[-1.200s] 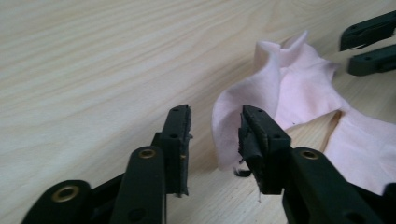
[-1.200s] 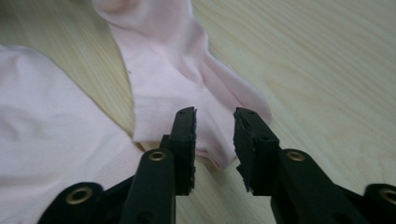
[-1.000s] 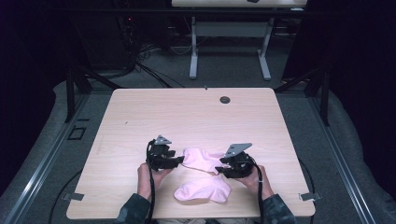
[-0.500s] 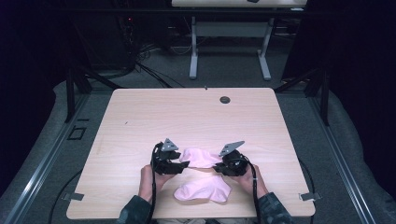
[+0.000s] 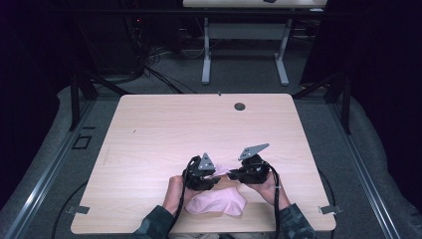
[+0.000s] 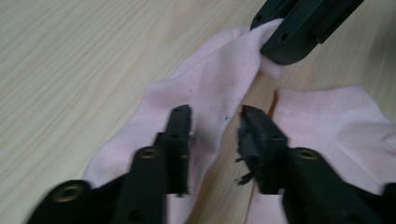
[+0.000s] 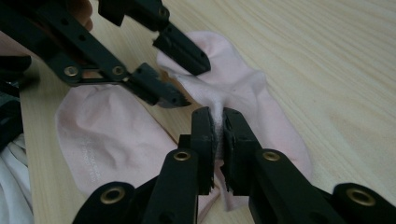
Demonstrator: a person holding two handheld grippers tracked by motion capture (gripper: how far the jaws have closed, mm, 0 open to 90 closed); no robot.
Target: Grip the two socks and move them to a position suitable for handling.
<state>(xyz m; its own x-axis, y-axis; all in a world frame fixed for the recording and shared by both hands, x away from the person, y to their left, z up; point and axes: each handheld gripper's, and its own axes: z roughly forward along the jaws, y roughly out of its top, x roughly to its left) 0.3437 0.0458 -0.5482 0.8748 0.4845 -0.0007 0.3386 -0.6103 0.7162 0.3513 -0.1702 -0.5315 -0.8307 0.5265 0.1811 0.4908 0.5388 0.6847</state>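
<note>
My left gripper (image 5: 215, 175) and my right gripper (image 5: 234, 174) face each other tip to tip in the high view, near my edge of the table (image 5: 164, 129), with the pink socks bunched between and behind them; against the earlier frames, the left one has slid in towards the right and the pink patch showing between them has shrunk. In the left gripper view, my left jaws straddle a raised ridge of the upper sock (image 6: 205, 93); they have just been closing and I cannot tell whether the pads press on it. The second sock (image 6: 336, 121) lies just right of them. In the right gripper view, my right jaws are clamped on a fold of the upper sock. I can read no writing or labels anywhere
</note>
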